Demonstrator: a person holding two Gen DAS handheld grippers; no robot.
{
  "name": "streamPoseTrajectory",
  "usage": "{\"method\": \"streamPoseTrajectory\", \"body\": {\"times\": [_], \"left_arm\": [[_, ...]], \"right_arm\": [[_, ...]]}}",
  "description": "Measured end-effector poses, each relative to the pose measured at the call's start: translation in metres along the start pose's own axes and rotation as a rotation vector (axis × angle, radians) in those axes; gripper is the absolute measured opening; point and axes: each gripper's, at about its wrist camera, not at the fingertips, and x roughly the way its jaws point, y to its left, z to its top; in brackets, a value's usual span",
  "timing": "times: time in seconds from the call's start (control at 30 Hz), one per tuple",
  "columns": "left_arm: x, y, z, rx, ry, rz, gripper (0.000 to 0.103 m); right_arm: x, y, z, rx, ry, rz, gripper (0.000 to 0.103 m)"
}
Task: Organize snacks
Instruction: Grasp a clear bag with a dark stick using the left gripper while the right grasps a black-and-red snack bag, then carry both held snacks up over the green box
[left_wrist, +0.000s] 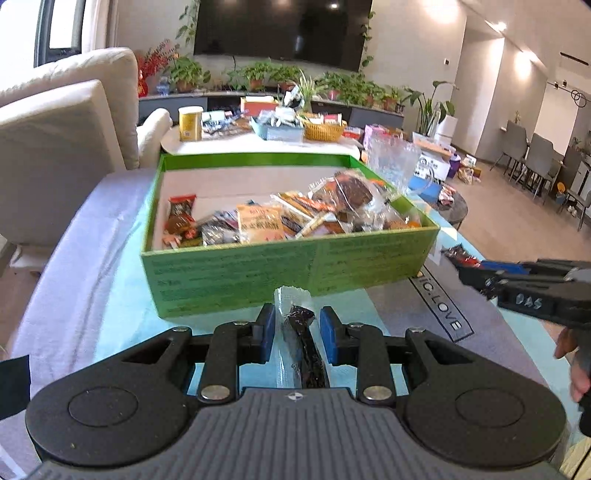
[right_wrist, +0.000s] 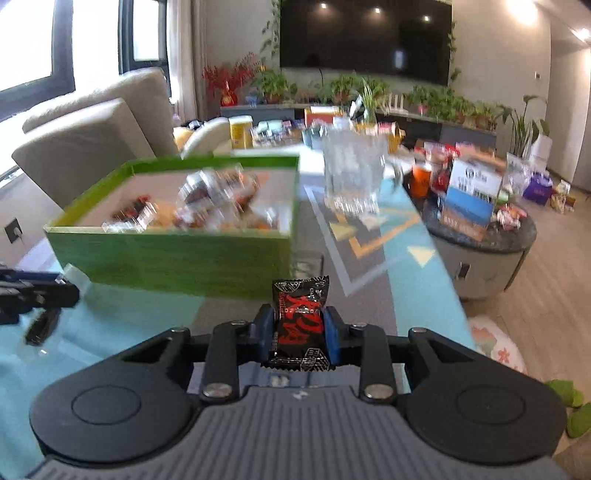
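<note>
Two claws arrive loaded at the worktop (left_wrist: 110, 280): the left claw (left_wrist: 297, 332) is closed on a clear-wrapped dark snack stick (left_wrist: 301, 332), the right claw (right_wrist: 299, 328) pinches a black-and-red packet (right_wrist: 300, 325) between its pads. The green box (left_wrist: 236, 273), heaped with snacks, sits just ahead of both. Next, seemingly: lift each over the near wall, then release inside.

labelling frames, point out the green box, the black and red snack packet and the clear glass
green box (left_wrist: 236, 273), left wrist view, front wall
black and red snack packet (right_wrist: 300, 325), right wrist view, middle of wrapper
clear glass (right_wrist: 352, 173), right wrist view, side wall
</note>
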Motion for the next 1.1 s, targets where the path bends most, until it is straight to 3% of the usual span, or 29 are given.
{"method": "streamPoseTrajectory", "body": {"times": [0.2, 0.47, 0.8, 1.1], "left_arm": [[-0.015, 0.013, 0.009, -0.027, -0.056, 0.005, 0.024], [-0.023, 0.021, 0.026, -0.053, -0.114, 0.010, 0.025], [-0.009, 0.022, 0.060, -0.080, -0.170, 0.012, 0.025], [0.020, 0.027, 0.075, -0.088, -0.160, 0.036, 0.025]], "right_arm": [[-0.012, 0.018, 0.022, -0.037, -0.073, 0.015, 0.035], [-0.009, 0.030, 0.041, -0.050, -0.100, 0.035, 0.035], [0.000, 0.034, 0.056, -0.036, -0.106, 0.034, 0.035], [0.023, 0.028, 0.062, -0.027, -0.082, 0.037, 0.035]]}}
